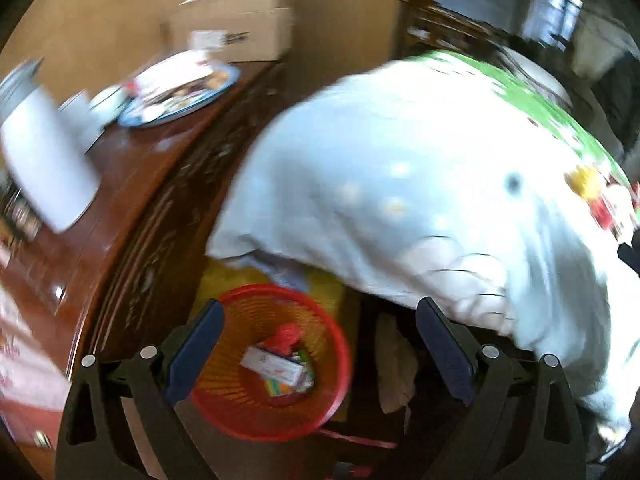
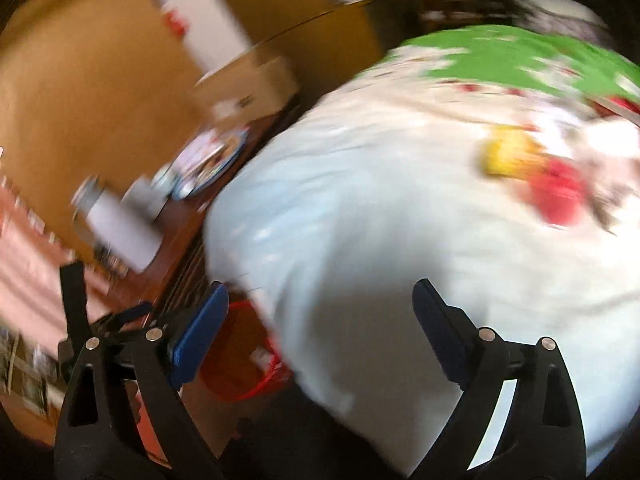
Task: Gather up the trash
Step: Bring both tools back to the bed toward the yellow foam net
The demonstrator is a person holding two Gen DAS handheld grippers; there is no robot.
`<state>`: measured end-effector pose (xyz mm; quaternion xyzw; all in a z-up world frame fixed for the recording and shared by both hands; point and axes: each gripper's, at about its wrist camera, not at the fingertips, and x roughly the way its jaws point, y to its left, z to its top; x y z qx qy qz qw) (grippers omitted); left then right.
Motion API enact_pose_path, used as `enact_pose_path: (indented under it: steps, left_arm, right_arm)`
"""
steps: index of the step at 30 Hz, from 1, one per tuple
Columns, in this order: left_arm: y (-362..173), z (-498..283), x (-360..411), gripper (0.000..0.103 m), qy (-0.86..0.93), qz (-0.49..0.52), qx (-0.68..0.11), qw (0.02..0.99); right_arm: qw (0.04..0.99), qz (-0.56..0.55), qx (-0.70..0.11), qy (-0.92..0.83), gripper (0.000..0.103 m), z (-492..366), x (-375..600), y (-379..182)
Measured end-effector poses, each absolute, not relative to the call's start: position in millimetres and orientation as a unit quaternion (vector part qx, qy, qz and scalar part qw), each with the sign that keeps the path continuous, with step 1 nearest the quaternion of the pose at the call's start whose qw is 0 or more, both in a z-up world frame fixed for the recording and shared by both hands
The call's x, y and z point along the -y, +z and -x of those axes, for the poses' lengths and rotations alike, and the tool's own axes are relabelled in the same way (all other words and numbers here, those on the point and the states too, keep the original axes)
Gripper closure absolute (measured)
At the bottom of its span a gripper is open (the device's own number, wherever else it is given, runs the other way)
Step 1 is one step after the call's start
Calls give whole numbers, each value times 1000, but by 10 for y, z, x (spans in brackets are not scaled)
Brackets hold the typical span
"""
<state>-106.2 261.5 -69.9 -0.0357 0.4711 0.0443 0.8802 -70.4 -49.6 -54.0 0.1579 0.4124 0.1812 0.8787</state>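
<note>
The left gripper (image 1: 320, 350) hangs with fingers spread wide and empty, low in the frame over a red basket (image 1: 224, 408) holding trash (image 1: 280, 364). The right gripper (image 2: 322, 334) gapes empty too, above the pale bed (image 2: 400, 220), with yellow and red litter (image 2: 532, 172) blurred at upper right.

Motion blur smears the whole right wrist view, so the yellow item (image 2: 506, 154) and the red item (image 2: 560, 196) on the bedcover (image 2: 400, 220), ahead and to the right of the right hand-held gripper (image 2: 320, 336), cannot be identified. The bedcover hides most of the red basket (image 2: 240, 364) there. In the left wrist view, the basket's contents (image 1: 280, 364) are too blurred to name, and the plate (image 1: 180, 92) on the desk (image 1: 132, 168) holds indistinct things.
</note>
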Motion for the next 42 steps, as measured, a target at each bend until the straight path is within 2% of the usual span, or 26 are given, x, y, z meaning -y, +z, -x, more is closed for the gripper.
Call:
enact_pose_path:
  steps: [8, 18, 25, 34, 42]
  left_arm:
    - [-673, 625, -1642, 8, -35, -25, -481, 876]
    - [-529, -89, -367, 8, -114, -82, -459, 877]
    - [-542, -558, 198, 8, -135, -100, -453, 876]
    - [-647, -922, 424, 8, -132, -90, -464, 871]
    - [-739, -866, -311, 8, -52, -81, -481, 871]
  right_arm:
    - [912, -155, -379, 20, 13, 846, 1680, -635]
    - [919, -113, -359, -118, 13, 884, 2461, -888]
    - [908, -188, -363, -95, 13, 859, 2756, -1045]
    - [906, -194, -367, -82, 7, 841, 2730, -1059]
    - [906, -201, -364, -79, 7, 849, 2744, -1058]
